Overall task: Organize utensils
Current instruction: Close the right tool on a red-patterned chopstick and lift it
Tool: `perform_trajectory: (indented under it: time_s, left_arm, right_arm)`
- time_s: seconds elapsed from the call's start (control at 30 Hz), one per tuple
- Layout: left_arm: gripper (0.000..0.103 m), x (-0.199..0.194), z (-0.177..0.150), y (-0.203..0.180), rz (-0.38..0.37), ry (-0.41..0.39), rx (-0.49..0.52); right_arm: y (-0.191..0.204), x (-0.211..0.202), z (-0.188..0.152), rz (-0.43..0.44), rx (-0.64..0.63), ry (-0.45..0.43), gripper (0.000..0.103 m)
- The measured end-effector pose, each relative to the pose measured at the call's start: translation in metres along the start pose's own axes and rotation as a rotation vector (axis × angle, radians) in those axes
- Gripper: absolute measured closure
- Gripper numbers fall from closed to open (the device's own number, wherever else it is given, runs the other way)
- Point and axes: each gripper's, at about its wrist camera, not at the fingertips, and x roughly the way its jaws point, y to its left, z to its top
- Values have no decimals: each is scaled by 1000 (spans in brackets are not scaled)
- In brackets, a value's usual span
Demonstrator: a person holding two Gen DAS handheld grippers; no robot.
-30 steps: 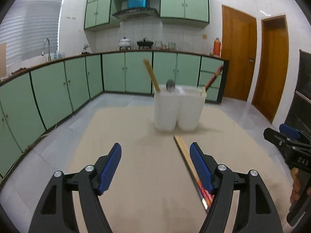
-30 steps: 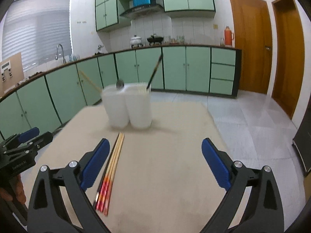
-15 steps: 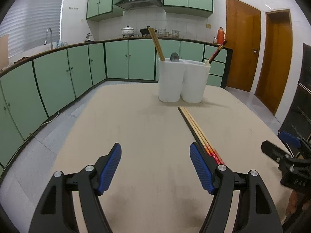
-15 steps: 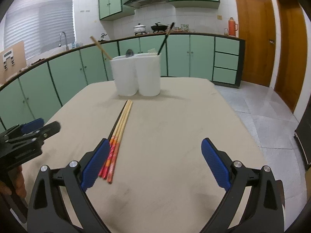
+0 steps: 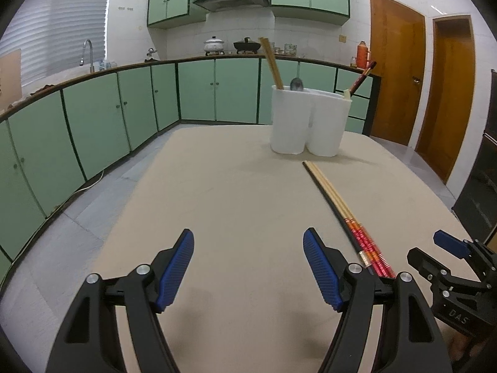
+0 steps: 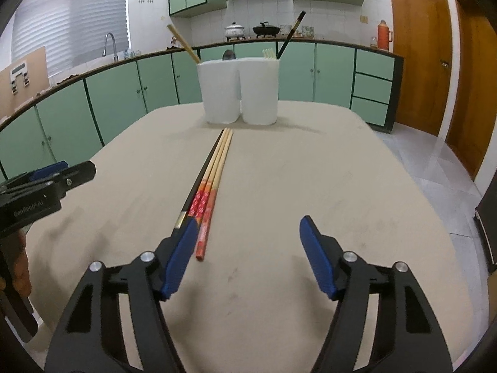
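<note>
Your left gripper [image 5: 248, 267]: jaws released, empty | your right gripper [image 6: 248, 255]: jaws released, empty | chopsticks [image 6: 211, 186] beside its left jaw | holder [image 6: 239, 90] far ahead.

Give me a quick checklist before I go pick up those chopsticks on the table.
1. Right claw open: ok.
2. Left claw open and holding nothing: ok.
3. Chopsticks lying flat together on the table: ok.
4. Chopsticks between the right claw's fingers: not ok, they lie at its left finger.
5. White holder upright: ok.
6. Room left in the holder's compartments: cannot tell.
</note>
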Motion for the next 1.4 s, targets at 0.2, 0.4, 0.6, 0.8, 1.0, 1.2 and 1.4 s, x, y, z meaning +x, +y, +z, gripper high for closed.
perform_trajectory:
  time_s: [0.2, 0.4, 0.6, 0.8, 1.0, 1.2, 1.4]
  left_arm:
    - [31, -1, -5, 13, 23, 9, -7]
    - [31, 1, -7, 17, 23, 15, -23]
    - [31, 3, -8, 19, 16, 17, -24]
    - [31, 4, -9, 19, 10, 24, -32]
    - [31, 5, -9, 13, -2, 26, -21]
    - [31, 4, -4, -3, -30, 22, 0]
    - [32, 7, -6, -24, -65, 48, -8]
  right_arm:
    - [13, 7, -5, 9, -49, 37, 49]
    - [16, 16, -9, -12, -74, 81, 55]
    - [3, 16, -9, -62, -40, 86, 55]
    - [7, 18, -10, -27, -61, 100, 67]
    - [12, 21, -11, -11, -93, 102, 90]
    - [6, 19, -9, 2, -72, 102, 98]
    - [-33, 10, 0, -80, 39, 73, 98]
